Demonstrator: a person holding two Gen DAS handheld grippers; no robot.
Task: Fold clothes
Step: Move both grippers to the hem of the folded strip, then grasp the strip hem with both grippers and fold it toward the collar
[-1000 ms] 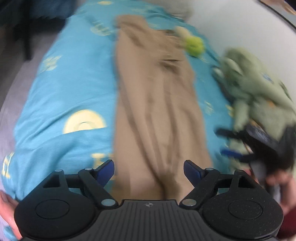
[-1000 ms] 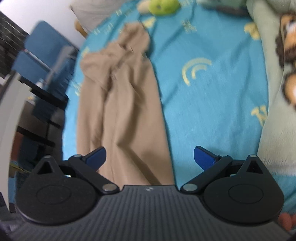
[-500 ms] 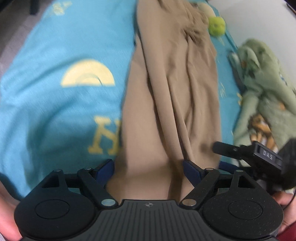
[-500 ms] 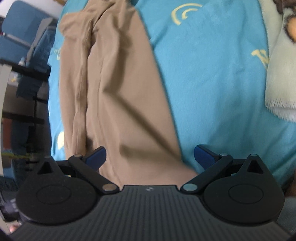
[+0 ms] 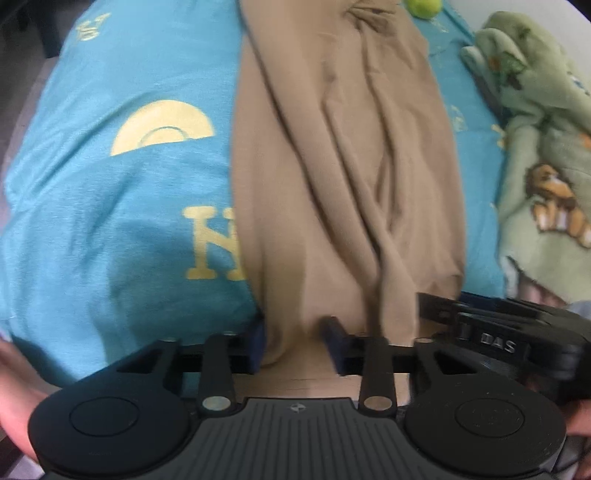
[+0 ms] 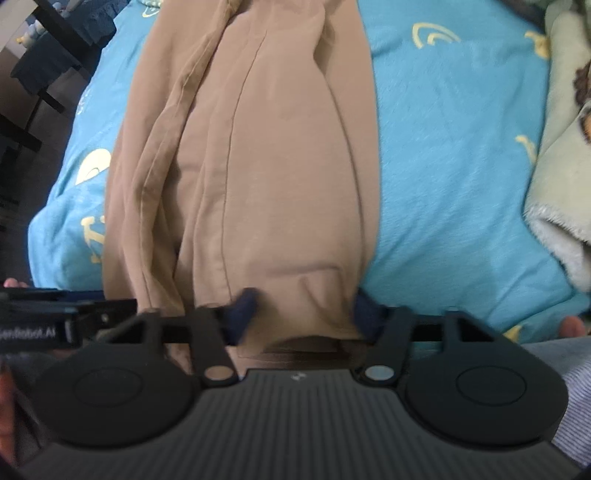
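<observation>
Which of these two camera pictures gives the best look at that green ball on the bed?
The left wrist view. The green ball sits at its top edge, beyond the far end of the tan trousers on the blue bedspread, though partly cropped. The right wrist view does not show it.

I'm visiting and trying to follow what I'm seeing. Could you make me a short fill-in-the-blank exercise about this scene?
1. The long garment lying on the bed is ____ in colour.
2. The bedsheet under it is blue with ____ letters and shapes.
3. The near end of the garment lies between the fingers of the left gripper and the ____ gripper.
4. Beside the sheet lies a ____ blanket with a lion picture.

Missing words: tan; yellow; right; green
</observation>
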